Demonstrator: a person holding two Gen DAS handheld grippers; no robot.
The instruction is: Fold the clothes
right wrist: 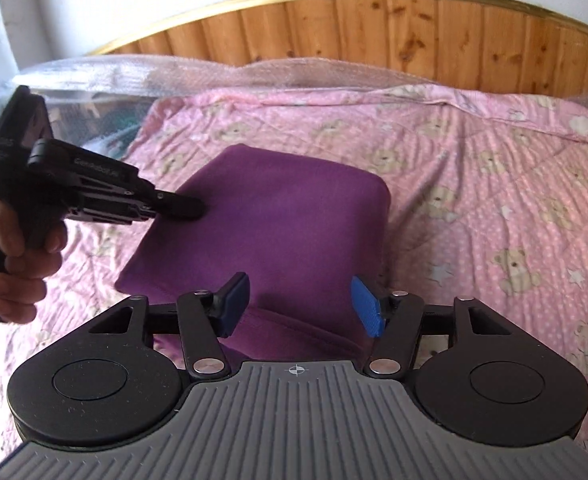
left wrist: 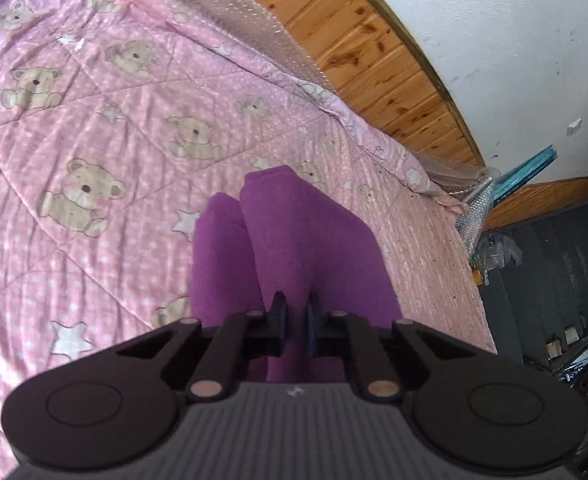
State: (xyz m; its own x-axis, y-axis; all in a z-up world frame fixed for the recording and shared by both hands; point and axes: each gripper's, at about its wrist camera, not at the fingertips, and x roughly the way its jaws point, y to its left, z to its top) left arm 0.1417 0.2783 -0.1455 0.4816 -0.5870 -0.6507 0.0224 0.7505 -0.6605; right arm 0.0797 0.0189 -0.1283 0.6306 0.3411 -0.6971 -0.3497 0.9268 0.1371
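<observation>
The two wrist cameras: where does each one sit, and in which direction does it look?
Left wrist: sits on the left gripper, looking down along its nearly shut fingers at the folded purple fleece garment on the pink teddy-bear quilt.
Right wrist: sits on the right gripper, facing the wooden headboard; its blue pads stand apart over the garment's near edge. The person's hand holding the left gripper shows.
Both share garment, quilt, headboard.

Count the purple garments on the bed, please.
1: a folded purple garment lying mid-quilt; the left claw pinches its far-left edge, the right claw straddles its near edge. Nothing else seems hidden.
</observation>
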